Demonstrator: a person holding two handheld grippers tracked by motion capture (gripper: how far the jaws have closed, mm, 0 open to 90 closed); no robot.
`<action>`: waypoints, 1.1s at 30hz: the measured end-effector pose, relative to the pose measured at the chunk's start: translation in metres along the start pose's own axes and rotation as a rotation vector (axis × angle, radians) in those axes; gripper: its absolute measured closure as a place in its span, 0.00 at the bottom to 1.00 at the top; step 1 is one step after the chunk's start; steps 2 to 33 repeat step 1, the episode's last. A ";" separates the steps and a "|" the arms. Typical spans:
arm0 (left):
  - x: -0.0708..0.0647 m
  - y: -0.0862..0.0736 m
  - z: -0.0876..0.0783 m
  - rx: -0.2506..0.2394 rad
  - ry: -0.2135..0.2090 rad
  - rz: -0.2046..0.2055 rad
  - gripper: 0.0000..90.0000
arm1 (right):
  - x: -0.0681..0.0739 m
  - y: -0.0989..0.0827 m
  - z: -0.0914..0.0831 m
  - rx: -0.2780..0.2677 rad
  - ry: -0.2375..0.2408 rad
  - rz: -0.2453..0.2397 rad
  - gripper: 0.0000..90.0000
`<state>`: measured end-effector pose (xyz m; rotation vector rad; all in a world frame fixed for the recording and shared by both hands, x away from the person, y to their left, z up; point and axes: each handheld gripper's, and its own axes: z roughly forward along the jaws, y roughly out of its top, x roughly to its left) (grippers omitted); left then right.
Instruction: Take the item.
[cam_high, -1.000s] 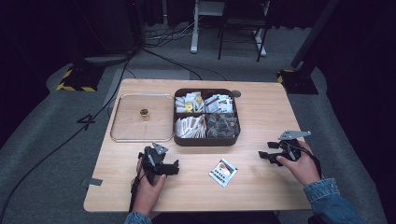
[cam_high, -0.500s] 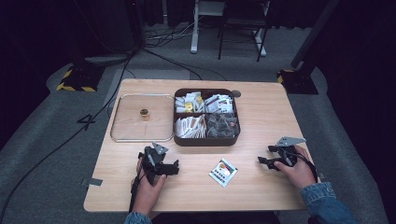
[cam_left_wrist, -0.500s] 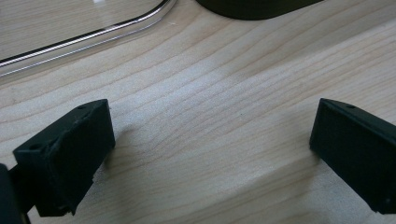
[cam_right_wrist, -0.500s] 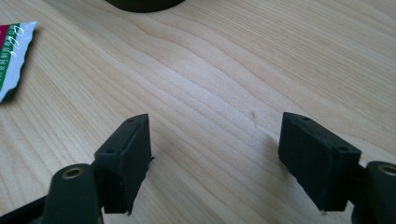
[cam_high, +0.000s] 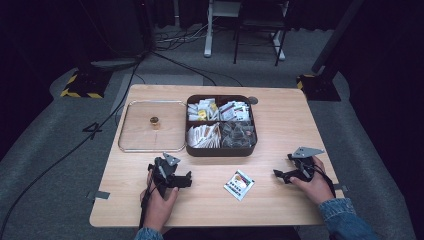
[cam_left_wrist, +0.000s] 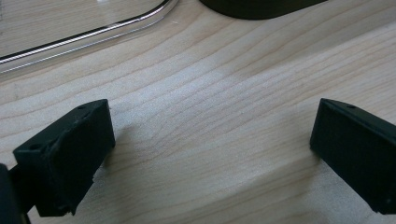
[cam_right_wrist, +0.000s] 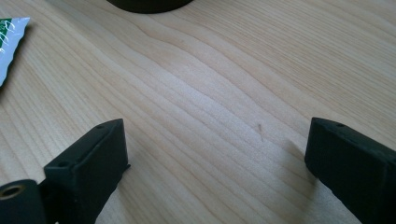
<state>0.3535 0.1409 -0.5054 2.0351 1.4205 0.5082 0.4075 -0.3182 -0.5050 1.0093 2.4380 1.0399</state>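
Two grippers low over a wooden table (cam_high: 280, 125), left gripper (cam_left_wrist: 210, 154) with jaws spread wide on nothing, clear lid (cam_left_wrist: 79, 42) and dark tray (cam_left_wrist: 261, 7) beyond them, right gripper (cam_right_wrist: 217, 163) equally wide and empty, foil packet (cam_right_wrist: 9, 42) off beyond its left jaw.

Black tongs (cam_high: 278, 173) (grey plate atop), denim sleeve (cam_high: 345, 220).

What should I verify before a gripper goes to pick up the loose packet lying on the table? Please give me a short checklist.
1. Right gripper jaws open, nothing between: ok.
2. Left gripper jaws open, nothing between: ok.
3. Packet lies free on the table, apart from both grippers: ok.
4. Path from right gripper to packet is bare wood: ok.
5. Lid off the box: ok.
6. Packet lies flat enough to grip: cannot tell.
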 end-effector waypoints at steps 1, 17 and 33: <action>0.000 0.000 0.000 0.000 0.001 -0.001 0.00 | 0.000 0.000 0.000 0.000 0.000 0.000 0.07; 0.000 0.000 0.000 0.000 0.001 -0.001 0.00 | 0.000 0.000 0.000 0.000 0.000 0.000 0.07; 0.000 0.000 0.000 0.000 0.001 -0.001 0.00 | 0.000 0.000 0.000 0.000 0.000 0.000 0.07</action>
